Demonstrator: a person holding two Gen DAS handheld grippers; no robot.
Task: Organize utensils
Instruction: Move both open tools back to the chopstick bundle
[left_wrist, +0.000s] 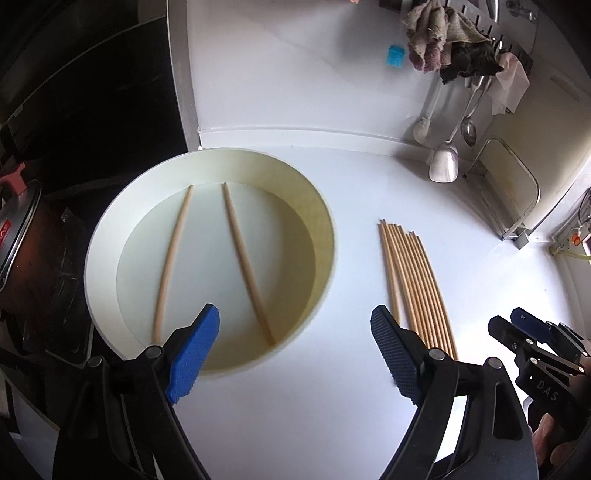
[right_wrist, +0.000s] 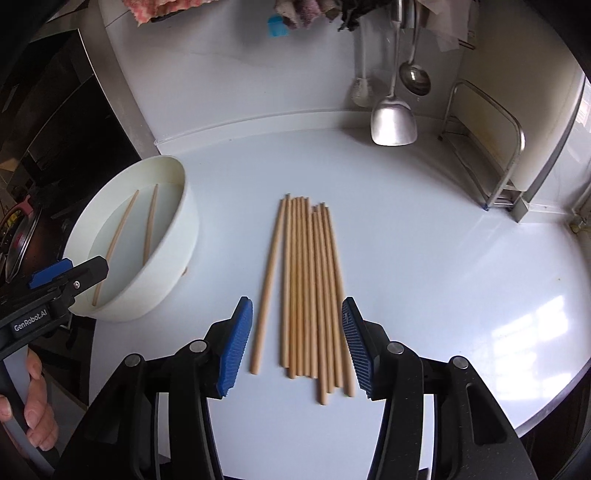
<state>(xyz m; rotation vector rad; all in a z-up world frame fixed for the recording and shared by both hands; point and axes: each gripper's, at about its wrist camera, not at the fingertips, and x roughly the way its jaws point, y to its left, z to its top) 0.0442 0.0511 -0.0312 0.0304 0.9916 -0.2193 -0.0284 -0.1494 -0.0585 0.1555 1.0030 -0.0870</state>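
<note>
Behind the right gripper (left_wrist: 517, 328), chopsticks (left_wrist: 417, 288) lie half-hidden.

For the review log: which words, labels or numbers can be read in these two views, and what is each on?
"GenRobot.AI": white print on the black body of the left tool, seen in the right wrist view.
"DAS": pale letters on the black body of the right tool, in the left wrist view; possibly cut off.
Red label on the pot lid at the left edge: too blurred to read.
</note>
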